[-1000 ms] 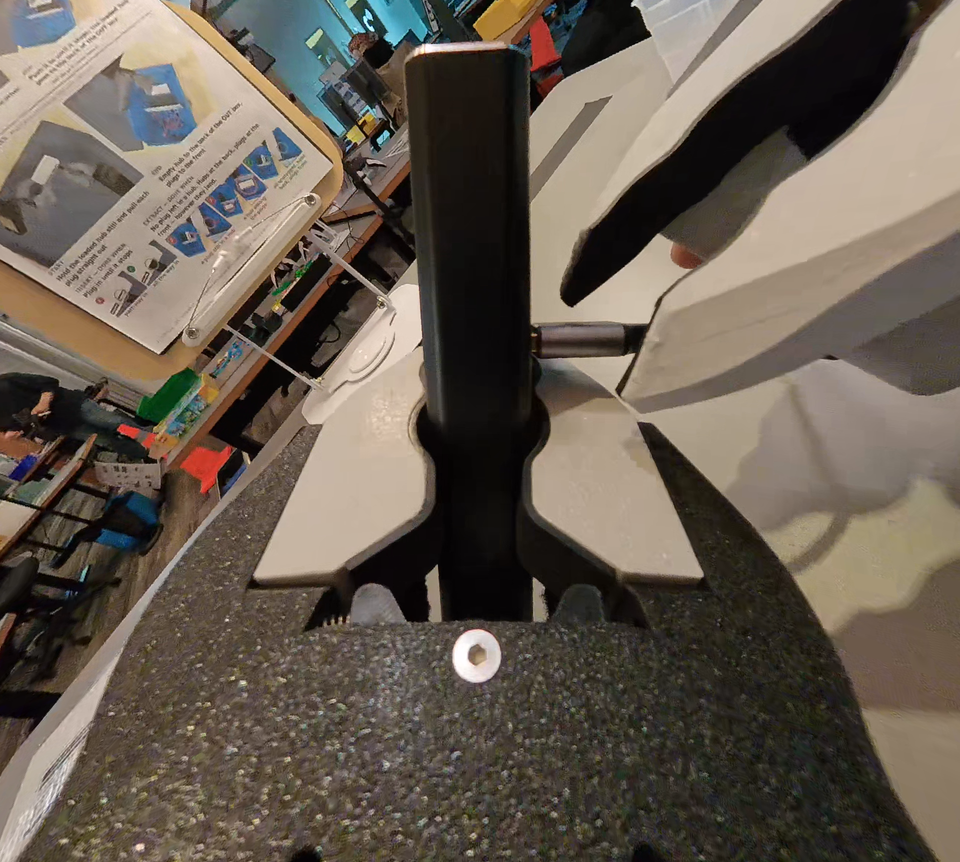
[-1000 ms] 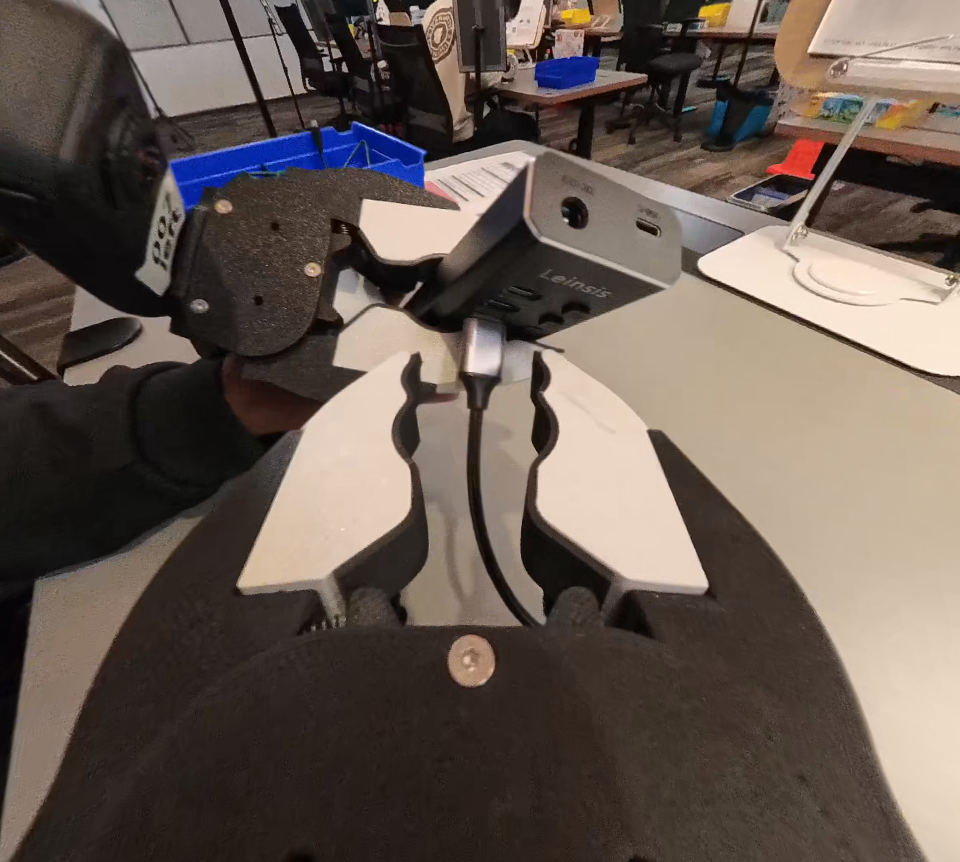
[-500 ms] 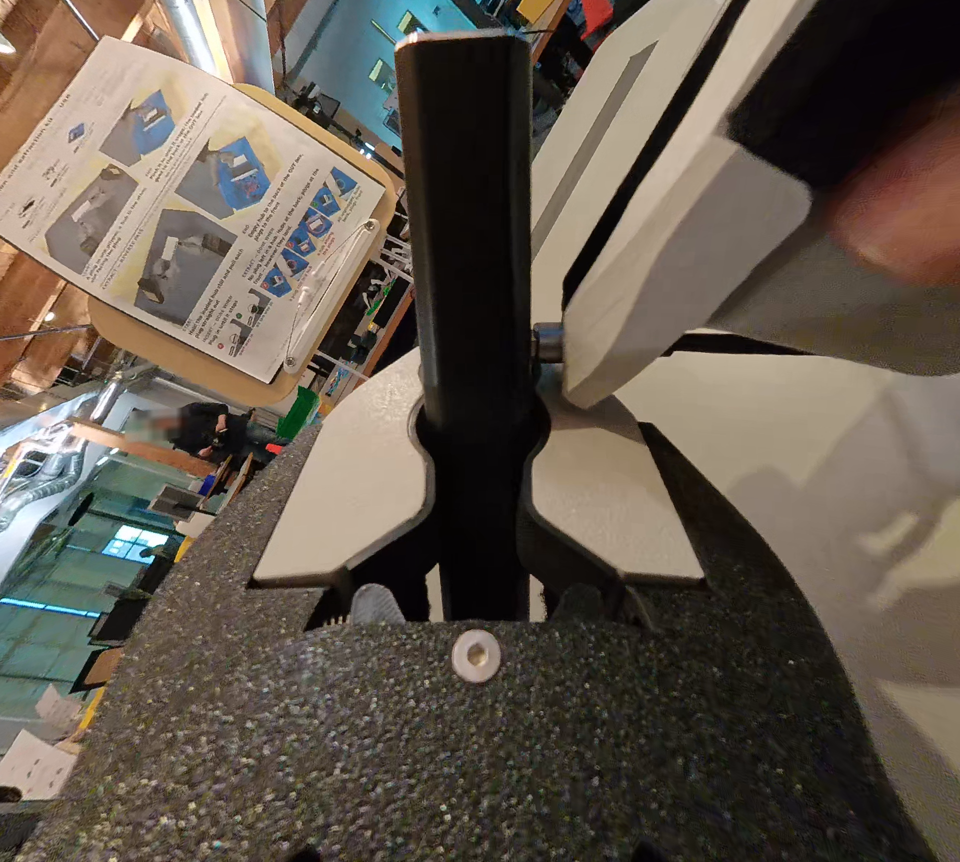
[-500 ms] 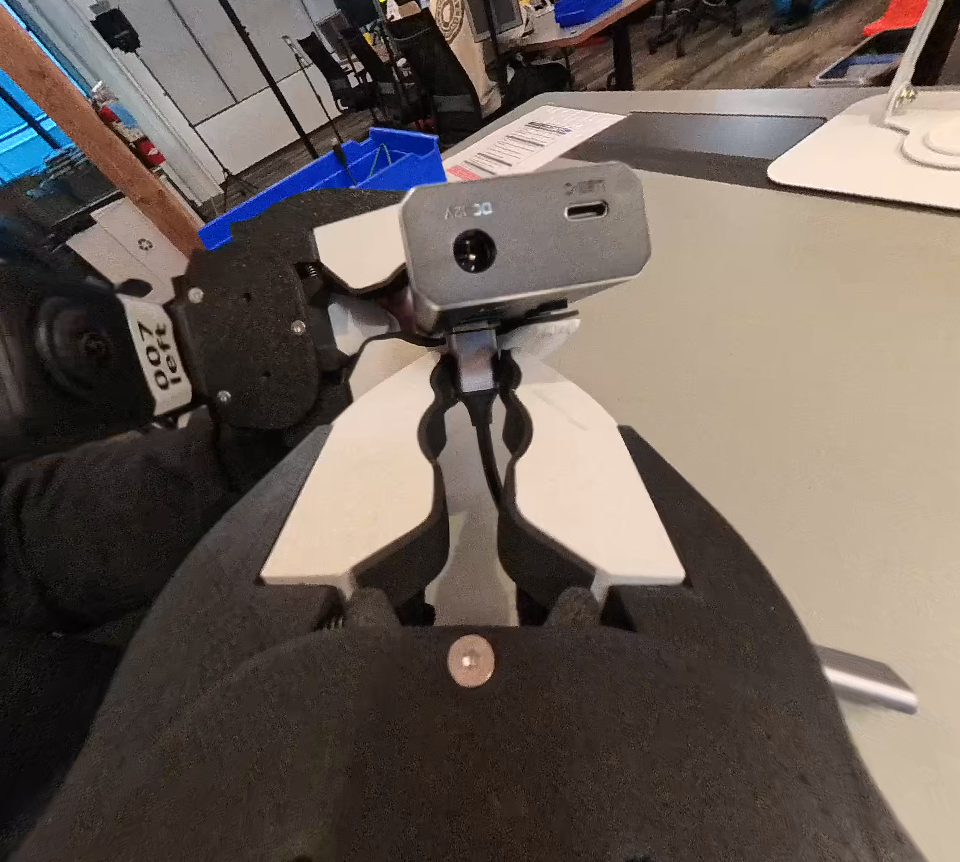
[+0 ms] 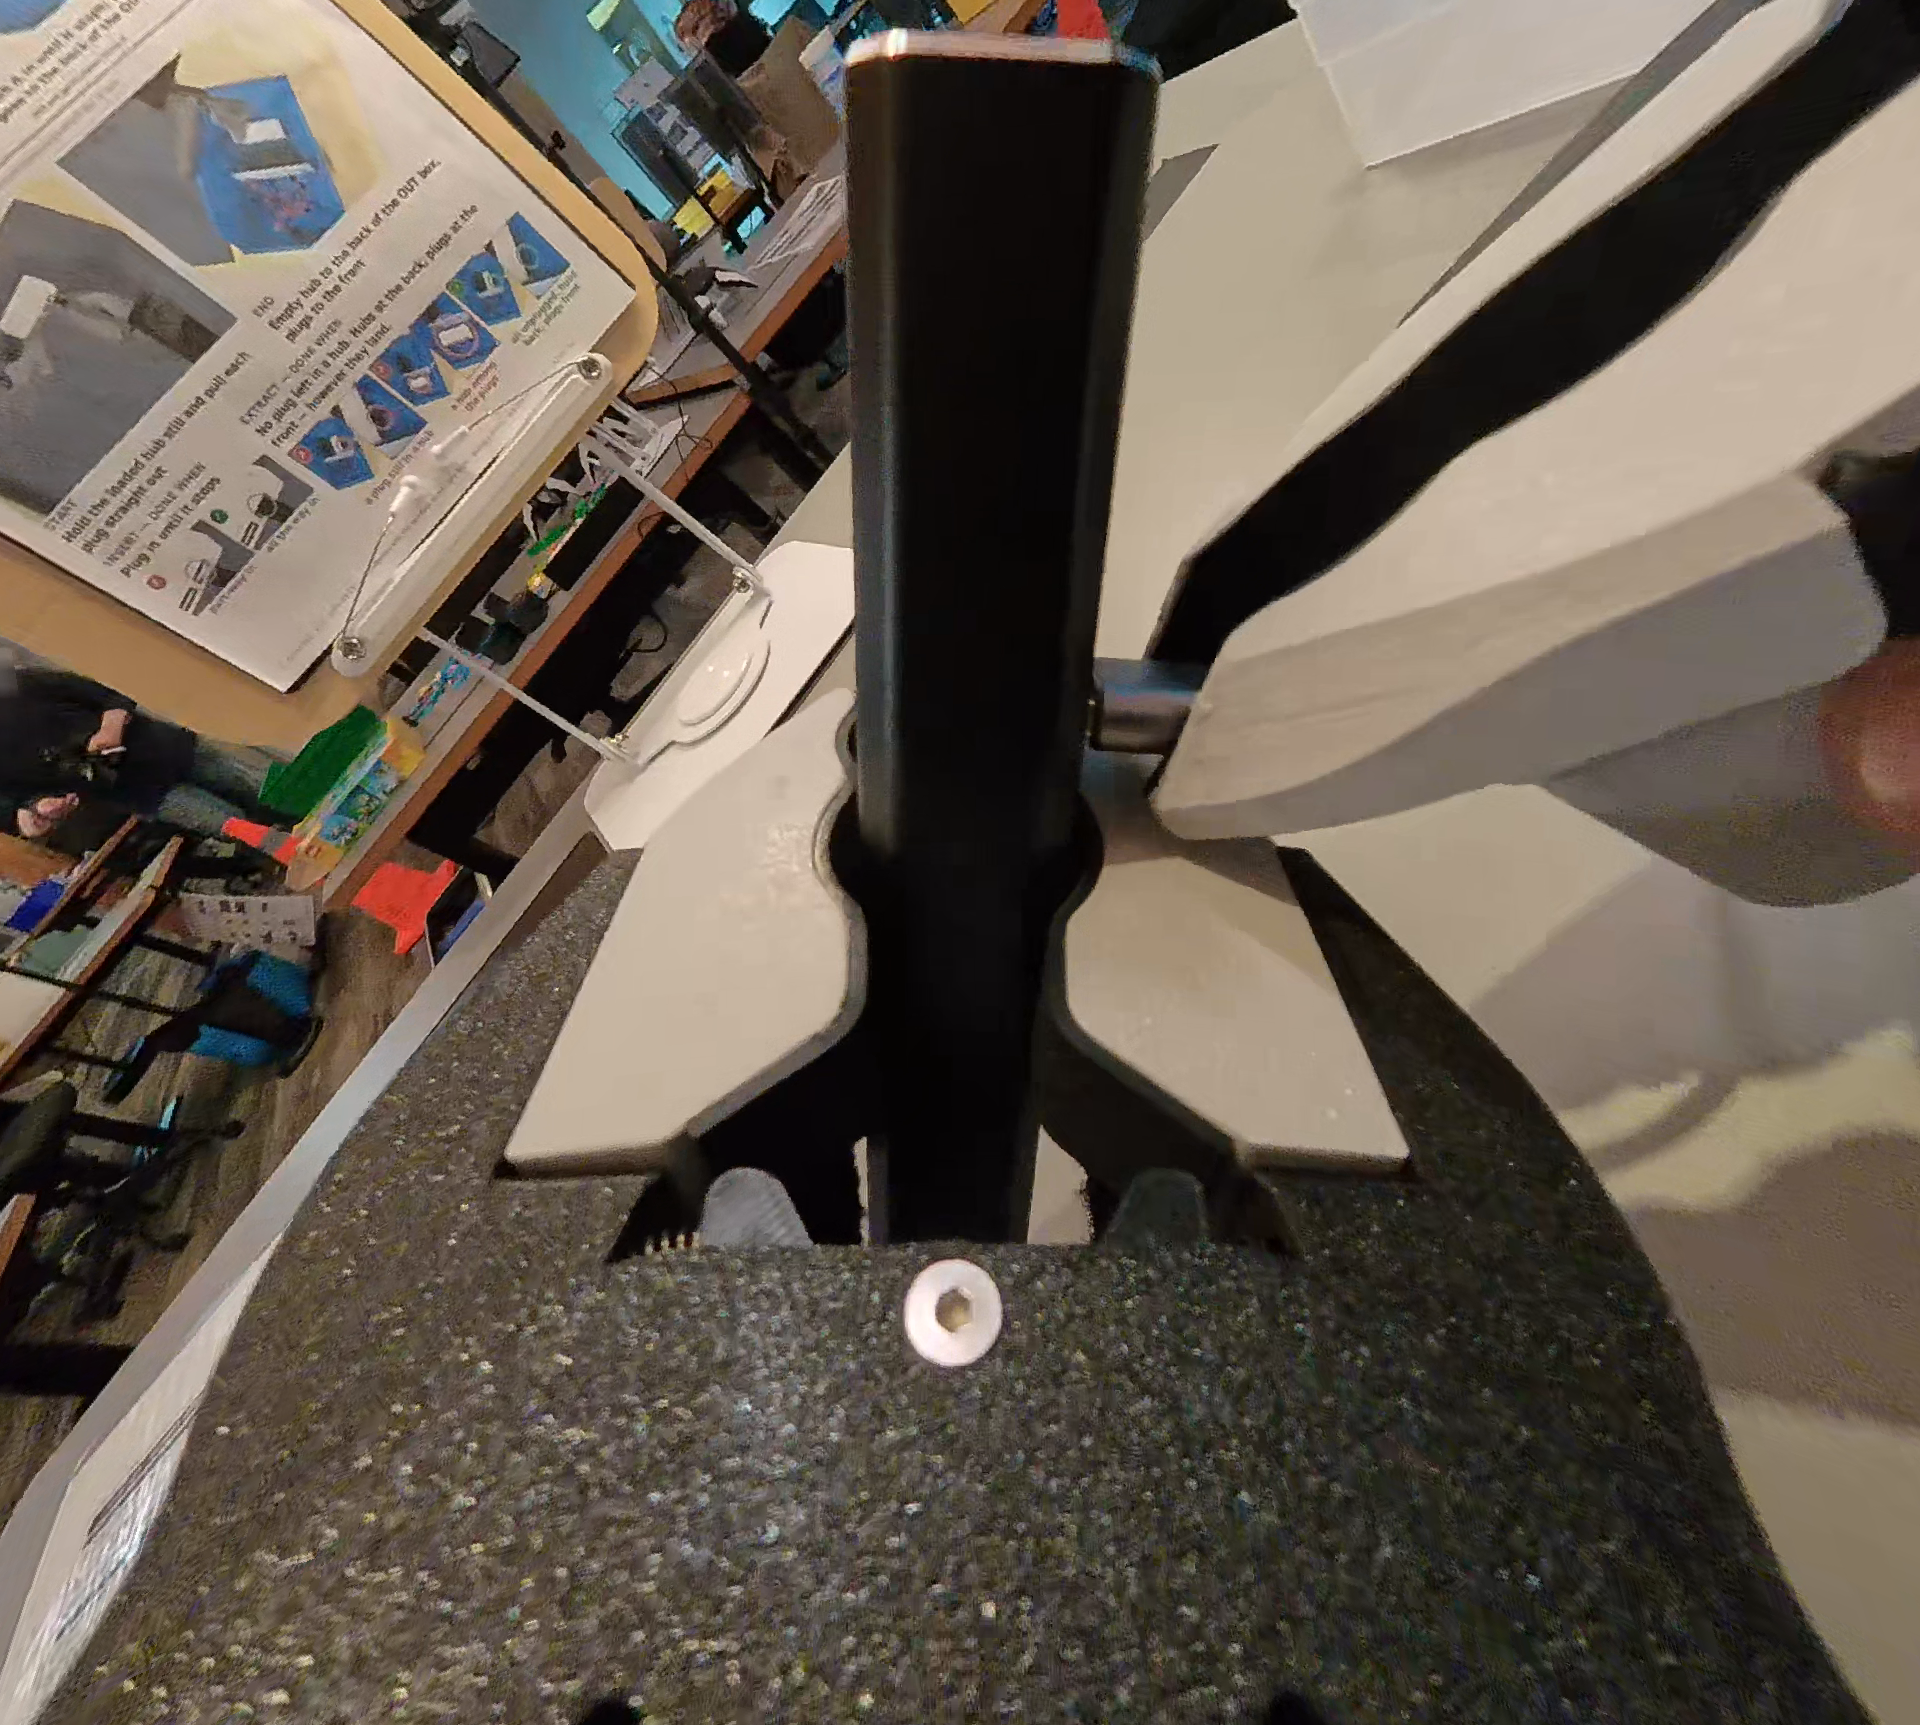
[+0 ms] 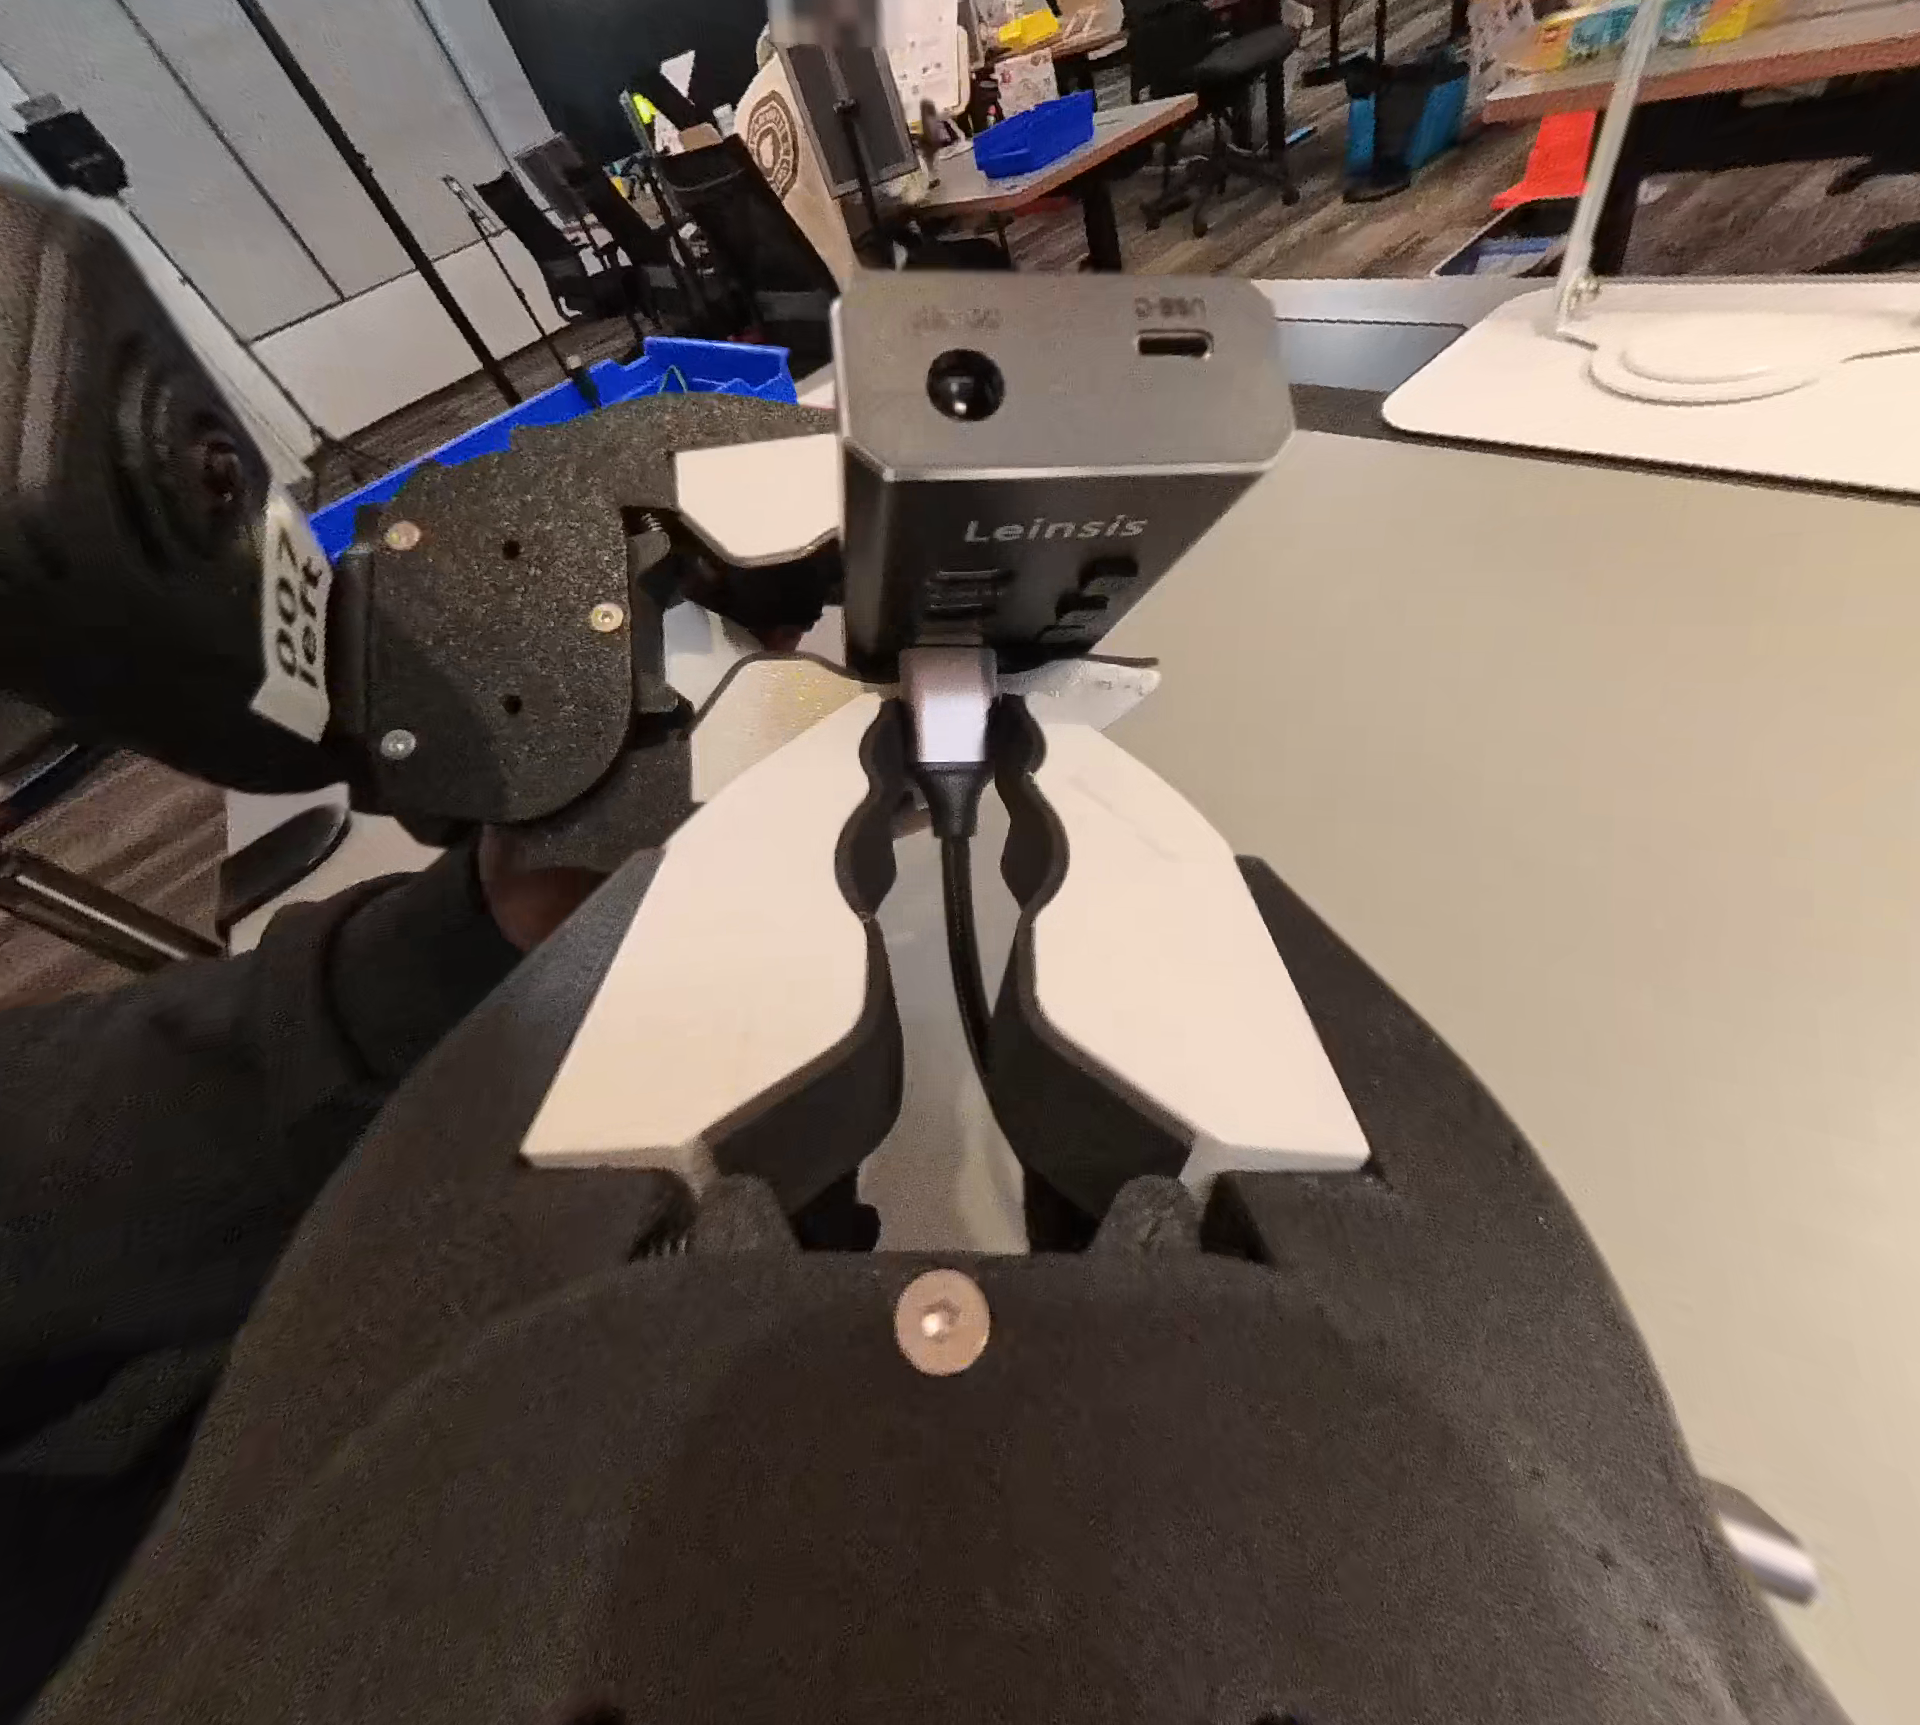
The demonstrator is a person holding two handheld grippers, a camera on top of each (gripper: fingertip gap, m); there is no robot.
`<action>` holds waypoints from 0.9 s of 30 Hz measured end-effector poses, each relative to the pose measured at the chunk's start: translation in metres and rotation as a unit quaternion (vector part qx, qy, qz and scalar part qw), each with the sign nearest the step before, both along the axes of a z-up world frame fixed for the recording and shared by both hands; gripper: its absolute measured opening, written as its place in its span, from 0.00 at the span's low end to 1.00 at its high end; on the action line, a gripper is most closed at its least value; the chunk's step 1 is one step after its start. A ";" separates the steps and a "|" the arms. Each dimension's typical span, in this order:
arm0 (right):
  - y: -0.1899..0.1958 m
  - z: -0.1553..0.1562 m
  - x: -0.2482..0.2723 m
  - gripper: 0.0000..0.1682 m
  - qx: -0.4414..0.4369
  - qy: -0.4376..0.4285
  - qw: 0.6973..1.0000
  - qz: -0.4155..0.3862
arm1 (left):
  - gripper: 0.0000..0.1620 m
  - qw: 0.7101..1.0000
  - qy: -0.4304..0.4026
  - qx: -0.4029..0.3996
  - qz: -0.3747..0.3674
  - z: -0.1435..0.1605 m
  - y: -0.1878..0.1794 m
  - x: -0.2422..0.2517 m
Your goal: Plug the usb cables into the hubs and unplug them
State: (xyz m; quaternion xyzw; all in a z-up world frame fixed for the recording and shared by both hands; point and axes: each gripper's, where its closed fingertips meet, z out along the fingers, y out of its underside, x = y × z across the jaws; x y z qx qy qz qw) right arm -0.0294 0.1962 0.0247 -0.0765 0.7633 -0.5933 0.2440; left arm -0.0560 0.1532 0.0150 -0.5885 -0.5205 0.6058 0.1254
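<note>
We hold the grey USB hub [image 6: 1060,439] clear above the counter [image 6: 1558,740], our left claw [image 5: 971,828] clamped on its lower body. Just below the hub, our right claw [image 6: 951,740] pinches the silver plug [image 6: 951,704] of the black cable [image 6: 966,937], seated in a port on the hub's underside. If we pull off-axis, the plug may bind or the hub may twist in the left claw.

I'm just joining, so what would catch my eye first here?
A dark USB hub held up mid-frame by the left gripper. The right gripper pinches a silver plug seated in the hub's underside, its black cable trailing back between the fingers.
</note>
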 end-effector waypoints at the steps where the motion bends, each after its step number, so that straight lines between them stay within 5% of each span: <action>1: 0.002 0.000 0.002 0.10 -0.011 0.017 1.000 0.021 | 0.18 1.000 -0.001 -0.006 -0.024 0.000 0.004 0.001; 4: 0.015 0.001 0.007 0.11 -0.058 0.054 0.990 0.119 | 0.19 0.996 -0.001 -0.008 -0.093 0.002 0.021 0.002; 10: 0.007 -0.004 -0.001 0.10 0.007 -0.021 1.000 0.009 | 0.19 0.999 -0.008 0.018 -0.035 -0.005 0.008 -0.004; 15: 0.018 0.000 0.000 0.11 -0.045 0.031 0.996 0.069 | 0.19 0.998 -0.008 -0.009 -0.062 0.002 0.021 -0.002; 20: 0.014 0.001 -0.004 0.10 -0.021 0.000 1.000 0.000 | 0.19 0.995 0.017 0.087 -0.046 -0.003 0.016 -0.008; 23: 0.019 -0.011 -0.017 0.10 -0.021 0.062 0.998 0.009 | 0.18 0.972 0.129 0.198 -0.007 0.023 -0.022 0.025; 25: 0.023 -0.010 -0.044 0.10 -0.018 -0.009 1.000 -0.011 | 0.18 0.974 0.150 0.166 0.040 0.036 -0.046 0.059; 27: 0.030 -0.003 -0.051 0.10 -0.046 0.040 0.998 -0.013 | 0.18 0.984 0.114 0.127 0.046 0.033 -0.045 0.068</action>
